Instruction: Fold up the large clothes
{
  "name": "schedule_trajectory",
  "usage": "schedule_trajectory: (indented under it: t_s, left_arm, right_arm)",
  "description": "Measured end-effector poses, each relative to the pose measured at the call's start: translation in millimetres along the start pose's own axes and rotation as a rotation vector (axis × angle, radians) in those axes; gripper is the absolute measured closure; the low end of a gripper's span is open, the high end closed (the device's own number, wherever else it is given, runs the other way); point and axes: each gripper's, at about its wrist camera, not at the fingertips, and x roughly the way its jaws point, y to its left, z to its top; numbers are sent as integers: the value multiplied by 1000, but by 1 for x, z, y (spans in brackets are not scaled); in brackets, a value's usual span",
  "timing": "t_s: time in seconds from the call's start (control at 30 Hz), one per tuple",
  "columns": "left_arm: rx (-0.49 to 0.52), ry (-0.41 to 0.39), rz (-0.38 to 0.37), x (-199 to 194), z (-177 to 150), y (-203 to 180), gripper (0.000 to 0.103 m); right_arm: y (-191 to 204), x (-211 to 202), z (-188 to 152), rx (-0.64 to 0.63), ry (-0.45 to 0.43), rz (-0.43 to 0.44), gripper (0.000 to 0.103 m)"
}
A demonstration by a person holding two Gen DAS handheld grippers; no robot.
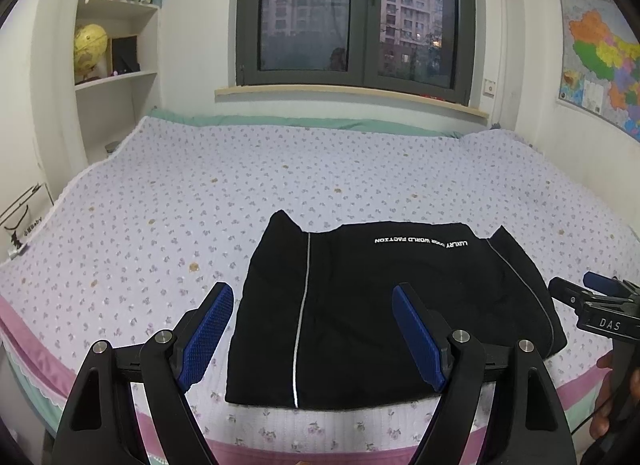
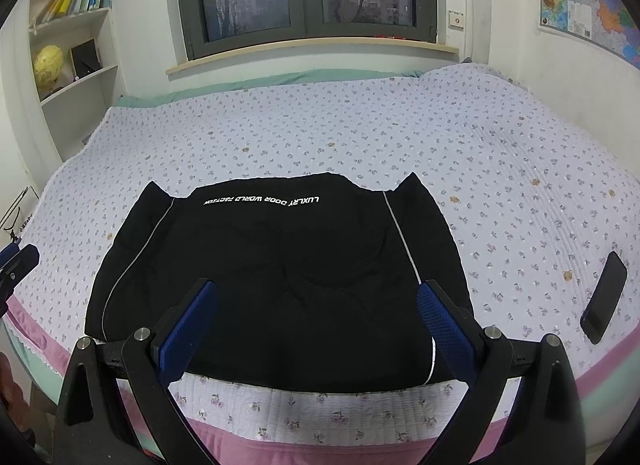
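A black garment point(image 1: 384, 317) with thin white stripes and upside-down white lettering lies folded flat near the front edge of the bed; it also shows in the right wrist view point(image 2: 280, 277). My left gripper point(image 1: 312, 301) is open and empty, held above the garment's left part. My right gripper point(image 2: 316, 297) is open and empty, above the garment's near middle. The right gripper also shows at the right edge of the left wrist view point(image 1: 592, 297), and the left gripper shows at the left edge of the right wrist view point(image 2: 16, 265).
The bed point(image 2: 480, 169) has a lilac floral quilt with a pink border at the front. A black phone point(image 2: 604, 297) lies on the quilt at the right. A bookshelf point(image 1: 116, 45) stands at the back left, a window point(image 1: 356, 13) behind the bed.
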Motion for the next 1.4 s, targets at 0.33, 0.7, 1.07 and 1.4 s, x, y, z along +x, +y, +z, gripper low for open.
schedule_trajectory:
  t_s: [0.33,0.7,1.07,1.4]
  left_arm:
    - [-9,15,0,4,-2,2,21]
    - [-7,14,5,4,-2,0,21]
    - [-6,18,8,3,-2,-1,21]
    - [2,23,7,8,0,-2,21]
  right_arm:
    - [-1,3,-1,7,9,4,2]
    - [0,3,-1,6,8,2,2]
    - [-1,6,0,-8,12,8,2]
    - [-5,11,3,-11,20,15,2]
